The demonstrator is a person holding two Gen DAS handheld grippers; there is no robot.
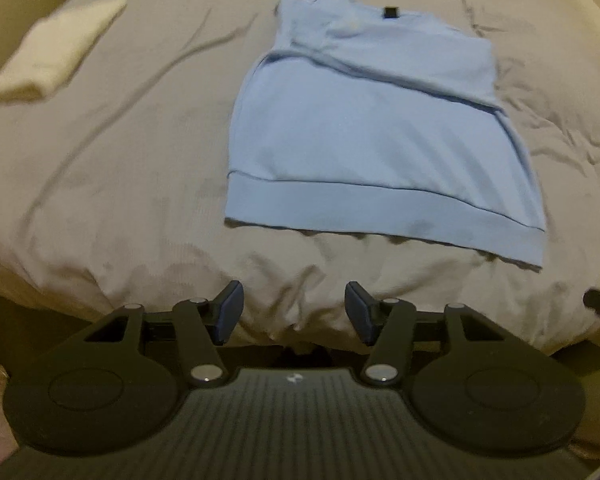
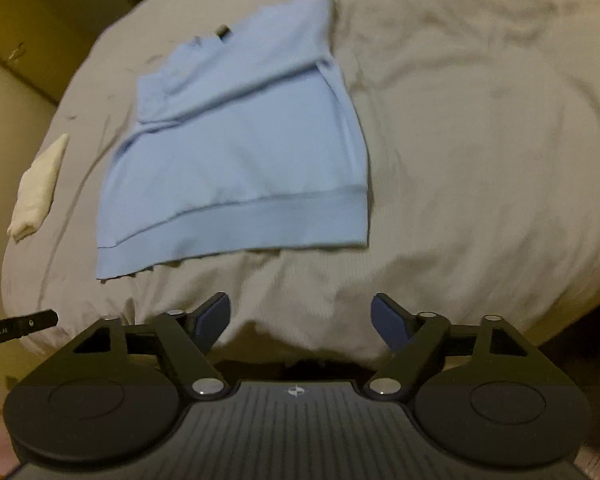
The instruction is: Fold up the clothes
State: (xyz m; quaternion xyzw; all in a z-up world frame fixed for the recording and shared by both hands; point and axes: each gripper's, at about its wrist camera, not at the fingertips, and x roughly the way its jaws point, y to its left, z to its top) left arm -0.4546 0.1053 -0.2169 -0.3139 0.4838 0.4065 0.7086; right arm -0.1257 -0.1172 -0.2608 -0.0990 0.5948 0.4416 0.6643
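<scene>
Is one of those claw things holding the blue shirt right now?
No. Both the left gripper and the right gripper hang open over the bed's near edge, short of the blue shirt.

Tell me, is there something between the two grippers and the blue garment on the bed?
Nothing visible. Only bare wrinkled bed cover lies between the open left gripper, the open right gripper and the blue garment. The folded white cloth sits far to the left.

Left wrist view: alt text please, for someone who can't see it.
A light blue top, sleeves folded in, lies flat on a wrinkled grey bed cover, hem nearest the camera. The left gripper is open and empty, short of the hem. A folded white cloth lies at far left.
</scene>
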